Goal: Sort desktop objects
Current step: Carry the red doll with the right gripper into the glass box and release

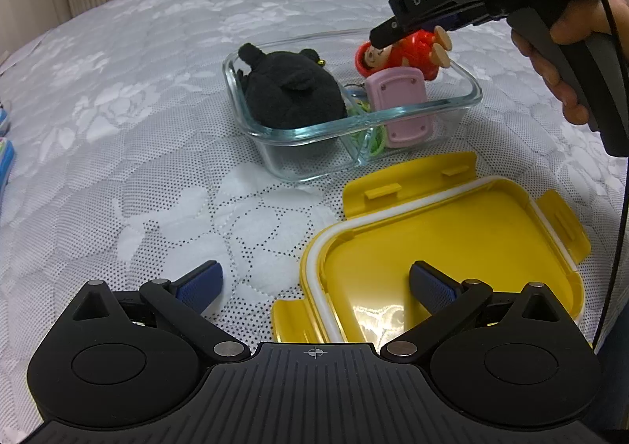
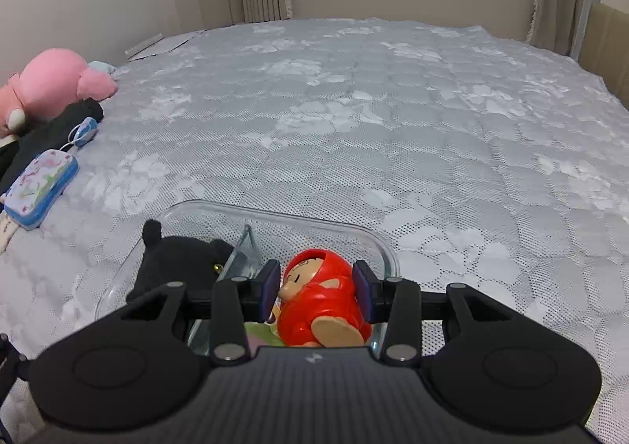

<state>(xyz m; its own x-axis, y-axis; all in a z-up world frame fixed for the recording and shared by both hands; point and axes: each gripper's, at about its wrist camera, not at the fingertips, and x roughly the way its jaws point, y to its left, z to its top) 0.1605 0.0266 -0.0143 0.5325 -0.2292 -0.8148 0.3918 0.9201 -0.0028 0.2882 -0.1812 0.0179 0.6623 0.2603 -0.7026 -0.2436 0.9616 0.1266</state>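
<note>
Glass container [image 1: 464, 88] with a divider sits on a bed covered by a grey floral quilt [image 1: 157, 129]. Its left compartment holds a black plush toy [image 1: 291, 94]. In the right compartment a pink rectangular object [image 1: 401, 105] stands on end, leaning on the near wall, with green loops beside it. Directly above that compartment, the right gripper [image 2: 316, 284] is clamped on a red toy figure [image 2: 322, 286], one pad on each side, held clear of the glass. Just in front of the container, a yellow lid [image 1: 452, 239] lies upside down on the quilt. The left gripper [image 1: 314, 284] hovers over the lid's near left corner, jaws spread wide and empty.
</note>
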